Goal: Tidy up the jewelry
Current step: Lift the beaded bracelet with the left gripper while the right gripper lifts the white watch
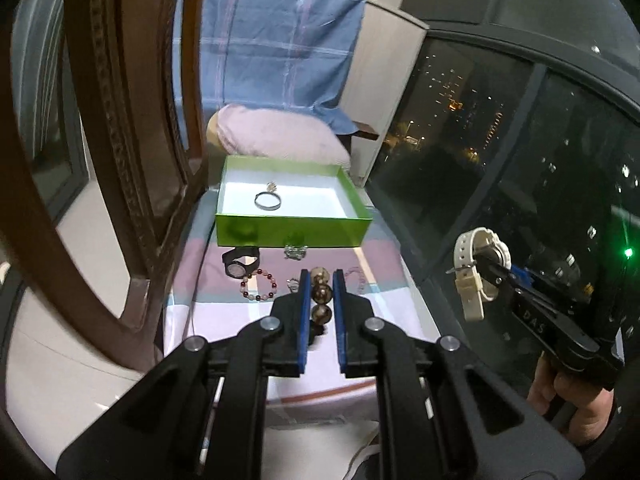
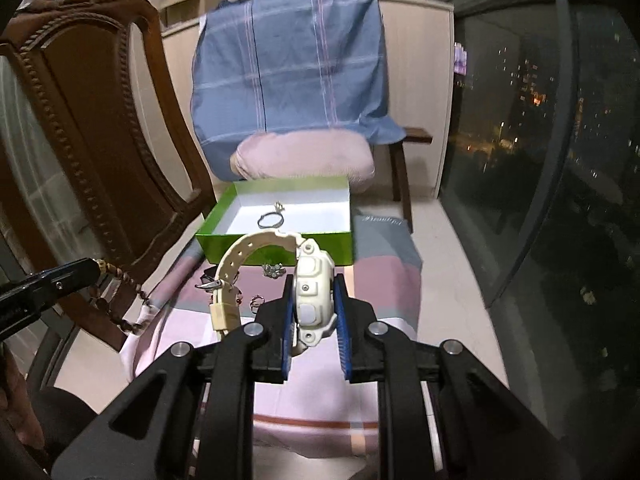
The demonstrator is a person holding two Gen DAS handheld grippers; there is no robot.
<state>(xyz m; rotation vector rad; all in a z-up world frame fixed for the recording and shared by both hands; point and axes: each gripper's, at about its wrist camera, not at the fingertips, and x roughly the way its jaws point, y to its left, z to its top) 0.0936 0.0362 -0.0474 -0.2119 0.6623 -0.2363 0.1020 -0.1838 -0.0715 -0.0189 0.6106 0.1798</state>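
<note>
My left gripper [image 1: 320,280] is shut on a brown bead bracelet [image 1: 322,294], held above the cloth; its beads hang from the gripper in the right wrist view [image 2: 120,280]. My right gripper [image 2: 314,284] is shut on a white watch [image 2: 314,292], also seen in the left wrist view [image 1: 482,264], held in the air to the right. A green box [image 1: 292,230] with a white floor holds a silver bangle [image 1: 267,201] and a small ring [image 1: 272,186]. On the cloth lie a black watch [image 1: 239,264], a red-pink bead bracelet [image 1: 259,286] and a silver piece [image 1: 295,253].
A striped pink cloth [image 1: 224,320] covers the low surface. A carved wooden chair back [image 1: 120,140] stands close on the left. A pink cushion [image 1: 276,136] and a blue checked cloth [image 1: 276,40] are behind the box. A dark window [image 1: 500,140] runs along the right.
</note>
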